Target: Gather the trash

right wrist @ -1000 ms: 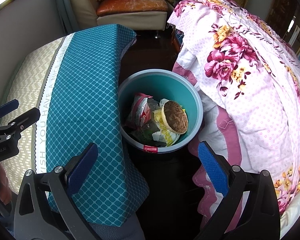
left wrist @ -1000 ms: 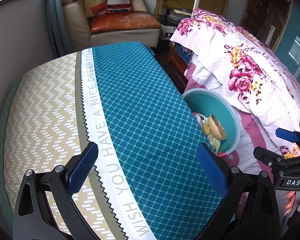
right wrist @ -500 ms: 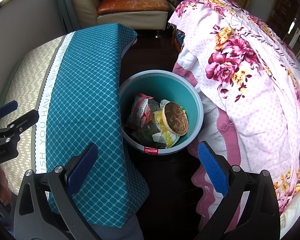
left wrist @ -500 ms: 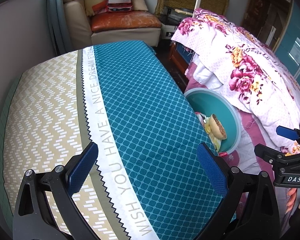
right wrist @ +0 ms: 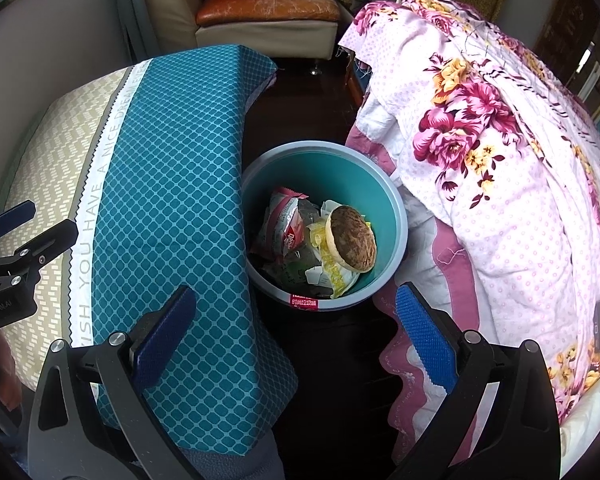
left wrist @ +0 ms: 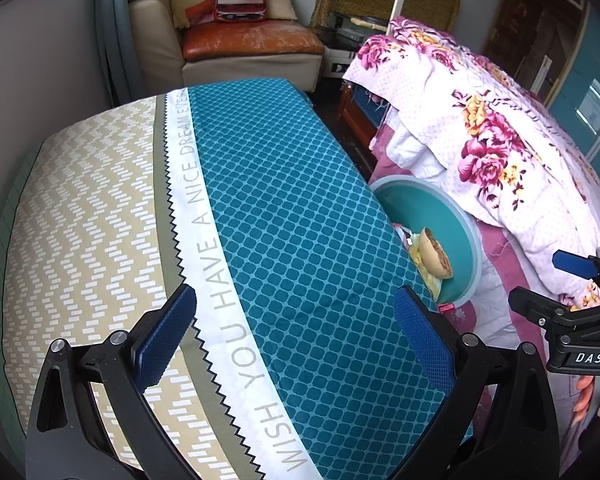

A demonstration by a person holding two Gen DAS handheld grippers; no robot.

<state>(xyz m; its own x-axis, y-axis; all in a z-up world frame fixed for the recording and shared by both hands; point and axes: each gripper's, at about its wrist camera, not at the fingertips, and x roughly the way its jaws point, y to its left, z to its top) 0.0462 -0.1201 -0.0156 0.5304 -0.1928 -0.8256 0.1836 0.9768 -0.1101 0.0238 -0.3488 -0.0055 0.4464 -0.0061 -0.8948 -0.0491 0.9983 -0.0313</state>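
Now both tools empty, blue pads spread wide. Round teal plastic trash bin (right wrist: 396, 216) on dark floor between bed's teal-quilted edge and floral pink quilt (right wrist: 500, 160). Crumpled wrappers (right wrist: 288, 228) and round brown bun (right wrist: 352, 238) already inside. Right tool (right wrist: 296, 336) directly above, bin just ahead; left tool (left wrist: 296, 334) over bed (left wrist: 284, 208), bin off to its right. No loose trash visible; likely finished.

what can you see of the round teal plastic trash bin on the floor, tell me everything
The round teal plastic trash bin stands upright and lidless on the dark floor, wedged between the teal-patterned mattress edge and the pink floral quilt, which overlaps its rim. A red label sits on its near outer wall. It holds a brown bun, a red-and-white wrapper and yellow scraps. Neither gripper touches it.
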